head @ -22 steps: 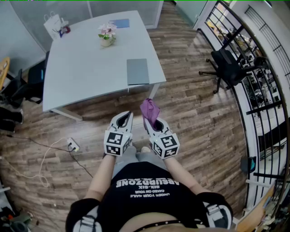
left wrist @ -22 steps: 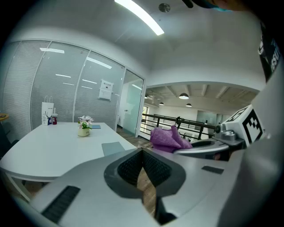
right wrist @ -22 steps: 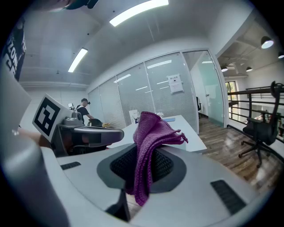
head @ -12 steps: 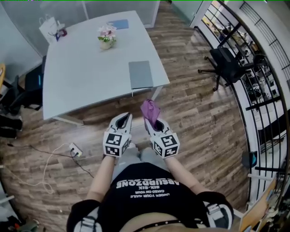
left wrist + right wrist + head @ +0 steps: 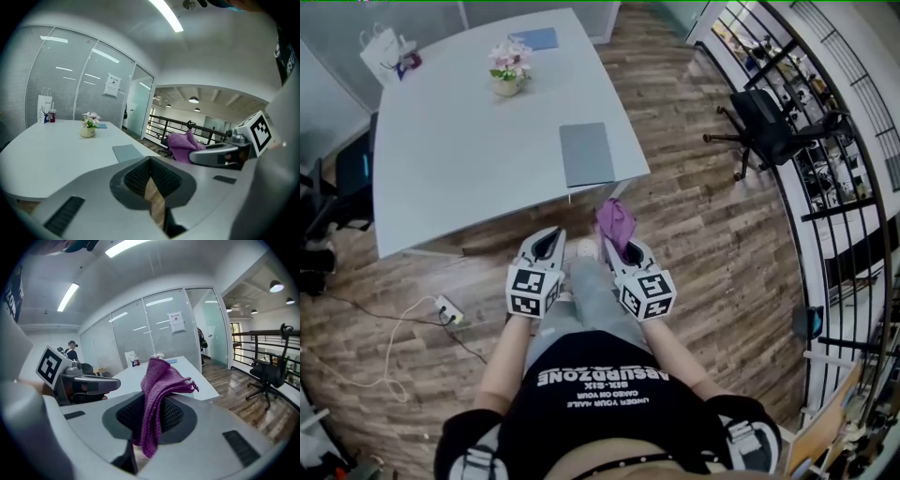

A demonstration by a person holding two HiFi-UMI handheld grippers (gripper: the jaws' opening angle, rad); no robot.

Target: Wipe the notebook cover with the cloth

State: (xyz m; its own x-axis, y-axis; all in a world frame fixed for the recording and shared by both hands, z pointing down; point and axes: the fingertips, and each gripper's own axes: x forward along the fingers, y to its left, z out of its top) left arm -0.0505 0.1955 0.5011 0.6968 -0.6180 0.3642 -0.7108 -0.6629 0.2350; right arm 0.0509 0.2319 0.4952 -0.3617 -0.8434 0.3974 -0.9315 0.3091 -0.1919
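Observation:
A grey notebook (image 5: 586, 153) lies flat near the front right corner of the white table (image 5: 450, 141); it also shows in the left gripper view as the notebook (image 5: 127, 152). My right gripper (image 5: 617, 251) is shut on a purple cloth (image 5: 615, 221), which sticks out past its tips and drapes between the jaws as the cloth (image 5: 157, 394). My left gripper (image 5: 547, 244) is shut with nothing in it. Both grippers are held side by side in front of the person's body, short of the table's front edge and below the notebook in the head view.
A small potted flower (image 5: 508, 70), a white paper bag (image 5: 382, 45) and a blue sheet (image 5: 533, 38) stand at the table's far side. A black office chair (image 5: 761, 127) and a railing are at the right. A power strip with cable (image 5: 442, 307) lies on the wooden floor.
The person has stepped closer to the table; the table's front edge and notebook now sit nearer the gripper tips. Both grippers keep their hold and side-by-side pose.

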